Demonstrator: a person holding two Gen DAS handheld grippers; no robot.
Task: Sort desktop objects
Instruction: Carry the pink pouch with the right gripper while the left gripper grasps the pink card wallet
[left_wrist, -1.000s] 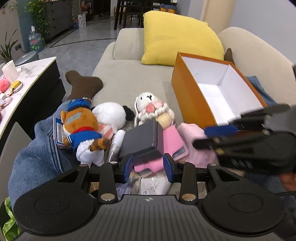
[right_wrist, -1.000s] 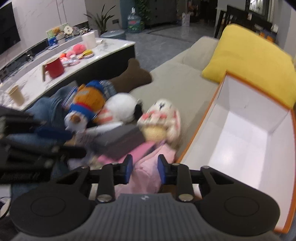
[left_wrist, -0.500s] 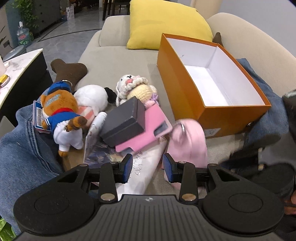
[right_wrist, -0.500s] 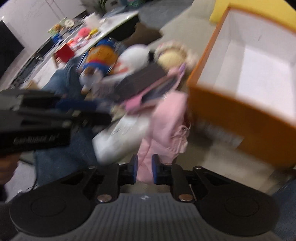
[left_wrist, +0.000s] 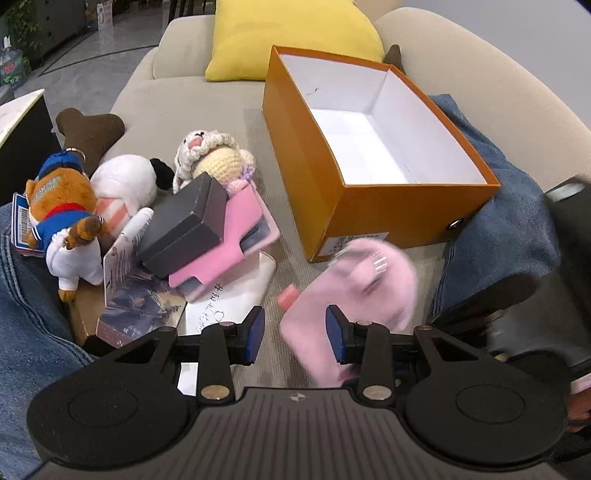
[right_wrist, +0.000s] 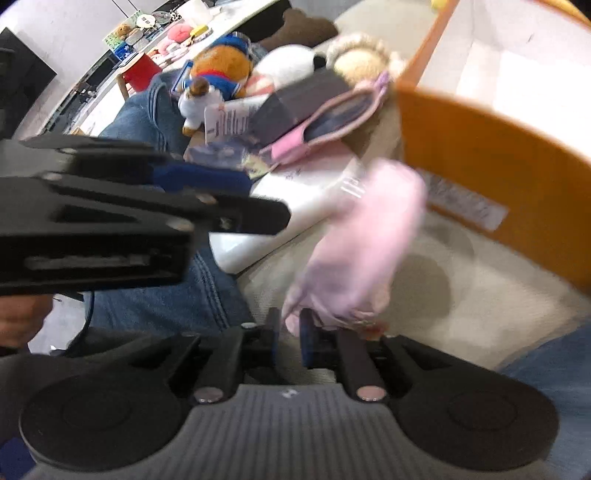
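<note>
On the beige sofa (left_wrist: 192, 92) the open orange box (left_wrist: 369, 206) sits toward the back edge. My right gripper (right_wrist: 287, 334) pinches the blurred pink plush (right_wrist: 362, 251), lifted just before the box. My left gripper (left_wrist: 293, 336) hangs spread, holding nothing.

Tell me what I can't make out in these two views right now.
- Pink soft item: motion-blurred in both views, so its type is unreadable.
- Right tool: its tips sit against the pink item; contact is blurred.
- Orange box: far end cut off in the right wrist view.
- Box label: too small and smeared to read.
</note>
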